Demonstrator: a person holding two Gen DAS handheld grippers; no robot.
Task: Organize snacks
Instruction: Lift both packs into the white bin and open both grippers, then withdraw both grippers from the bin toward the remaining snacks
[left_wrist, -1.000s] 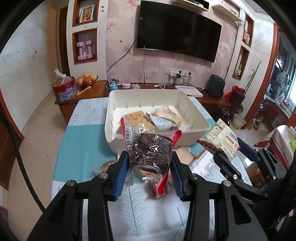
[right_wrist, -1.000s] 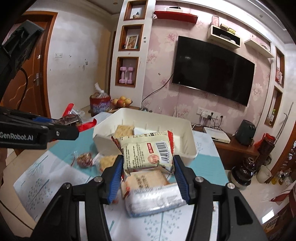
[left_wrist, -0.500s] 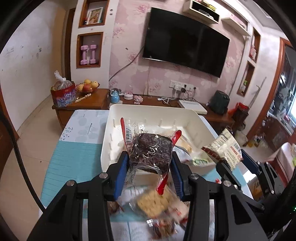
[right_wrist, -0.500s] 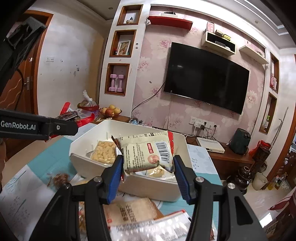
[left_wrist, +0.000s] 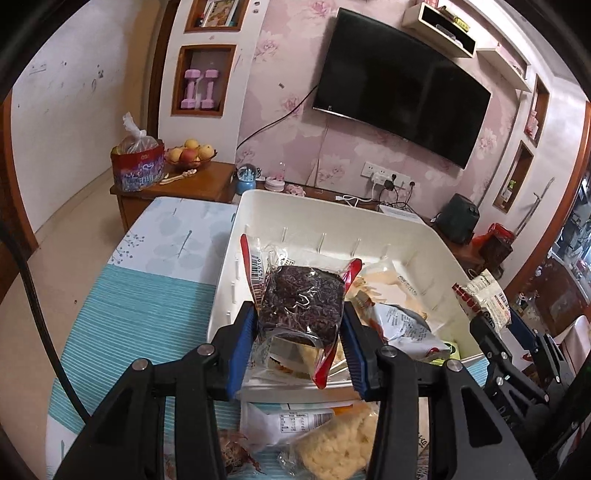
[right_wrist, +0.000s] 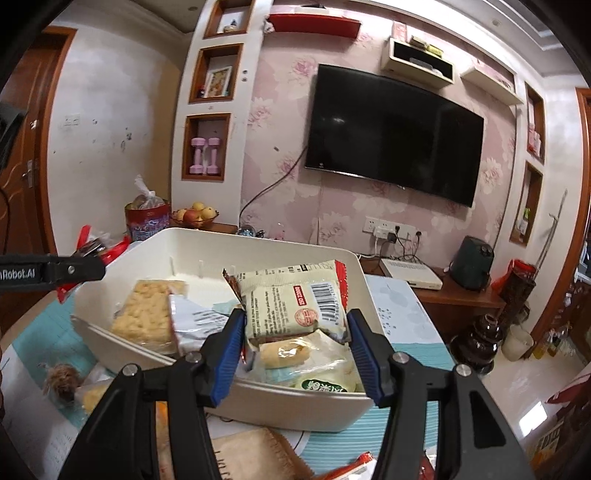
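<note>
My left gripper (left_wrist: 300, 343) is shut on a clear packet with a dark purple snack (left_wrist: 300, 308), held above the near left part of the white plastic bin (left_wrist: 295, 206). My right gripper (right_wrist: 295, 345) is shut on a cream packet with a barcode and red edges (right_wrist: 291, 299), held over the bin's near right corner (right_wrist: 332, 410). The right gripper with its packet also shows at the right of the left wrist view (left_wrist: 484, 299). Several snack packets lie in the bin, among them a yellow puffed bar (right_wrist: 144, 314).
More packets lie on the teal and white tablecloth (left_wrist: 140, 314) in front of the bin: a yellow bar (left_wrist: 332, 446) and a brown packet (right_wrist: 255, 458). A wooden sideboard with a fruit bowl (left_wrist: 190, 155) and a red bag (left_wrist: 137, 166) stands behind.
Both grippers have moved forward with their packets, from over the table in front of the bin to over the bin's near edge. The bin now looks closer in both views.
</note>
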